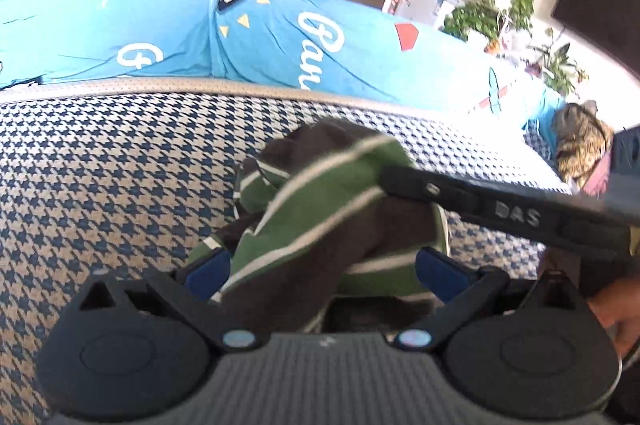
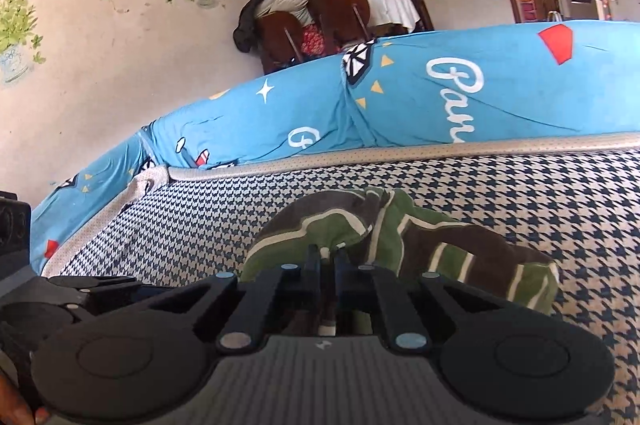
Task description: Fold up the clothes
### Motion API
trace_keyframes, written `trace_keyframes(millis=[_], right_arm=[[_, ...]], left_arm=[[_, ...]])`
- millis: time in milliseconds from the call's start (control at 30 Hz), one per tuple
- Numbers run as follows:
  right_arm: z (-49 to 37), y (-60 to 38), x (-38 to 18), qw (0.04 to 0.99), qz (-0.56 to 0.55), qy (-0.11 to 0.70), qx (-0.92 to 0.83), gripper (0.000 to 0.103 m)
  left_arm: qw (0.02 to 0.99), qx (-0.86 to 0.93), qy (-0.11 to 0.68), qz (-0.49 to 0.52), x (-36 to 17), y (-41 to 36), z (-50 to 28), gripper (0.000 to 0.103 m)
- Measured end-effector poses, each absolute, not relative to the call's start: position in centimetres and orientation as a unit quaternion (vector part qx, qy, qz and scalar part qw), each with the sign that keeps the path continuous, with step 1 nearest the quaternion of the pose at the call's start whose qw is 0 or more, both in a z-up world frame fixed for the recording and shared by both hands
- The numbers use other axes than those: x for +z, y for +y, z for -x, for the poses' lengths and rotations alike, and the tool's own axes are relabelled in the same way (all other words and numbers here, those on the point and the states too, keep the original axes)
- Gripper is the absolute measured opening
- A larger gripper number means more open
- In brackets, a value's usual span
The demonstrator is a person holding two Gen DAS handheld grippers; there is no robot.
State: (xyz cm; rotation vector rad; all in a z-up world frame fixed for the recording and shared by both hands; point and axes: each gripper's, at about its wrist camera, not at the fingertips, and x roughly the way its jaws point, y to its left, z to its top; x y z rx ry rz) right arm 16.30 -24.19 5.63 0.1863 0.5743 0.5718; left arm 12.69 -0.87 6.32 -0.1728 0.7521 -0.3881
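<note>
Houndstooth-patterned cushion [image 2: 520, 193], navy on beige, pale piped edge. Bunched green, brown and white striped garment [image 2: 440, 245] lies on cushion directly ahead of right tongs [image 2: 329, 255], spreading to their right. Blue printed cover [image 2: 500, 105] rises behind cushion, beyond garment, white script and red shapes on it.

I'm seeing bright daylight washing out the plants [image 1: 496, 9] in the left view's upper right, and motion blur is smearing the striped garment [image 1: 320, 209] there. Fisheye bending is curving the room edges, corners going black.
</note>
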Motion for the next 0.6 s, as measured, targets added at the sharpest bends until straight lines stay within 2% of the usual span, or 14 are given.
trace_keyframes(millis=[167, 600], right_arm=[[-12.8, -26.3, 5.9, 0.924, -0.112, 0.265, 0.250, 0.009], [-5.3, -28.0, 3.7, 0.921, -0.115, 0.296, 0.225, 0.009]], left_arm=[[0.917, -0.161, 0.345, 0.121, 7.9, 1.0, -11.9, 0.103], [0.913, -0.116, 0.370, 0.128, 4.8, -0.3, -13.2, 0.103]])
